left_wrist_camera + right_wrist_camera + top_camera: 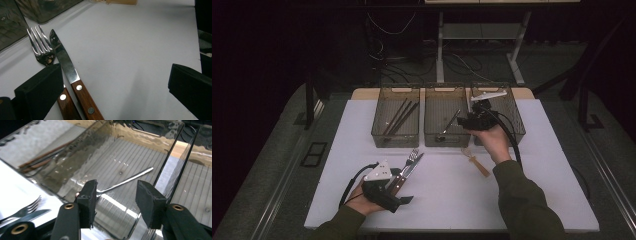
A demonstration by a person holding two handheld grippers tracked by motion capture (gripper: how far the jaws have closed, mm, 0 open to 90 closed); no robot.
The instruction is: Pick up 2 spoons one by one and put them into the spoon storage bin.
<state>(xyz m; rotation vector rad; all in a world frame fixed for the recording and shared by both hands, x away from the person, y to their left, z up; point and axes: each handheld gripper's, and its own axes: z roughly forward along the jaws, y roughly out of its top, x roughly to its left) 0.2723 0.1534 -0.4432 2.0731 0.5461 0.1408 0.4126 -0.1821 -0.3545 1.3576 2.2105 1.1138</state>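
- Spoon [126, 181], metal, lies in the middle bin [444, 89] at centre of the high view; in the right gripper view its handle runs toward upper right, past the jaws.
- Right gripper [117, 195]: jaws apart, nothing pressed between them, poised over that bin's near wall.
- Left gripper [112, 85]: jaws wide apart, at lower left of the high view, over the white mat [452, 195].
- Knife [72, 80] and fork [41, 47], wooden-handled, lie side by side near its left jaw.
- No legible writing or labels anywhere.

A dim room: grey carpeted floor [272, 165], white desk legs [440, 50] and loose cables [462, 62] behind.
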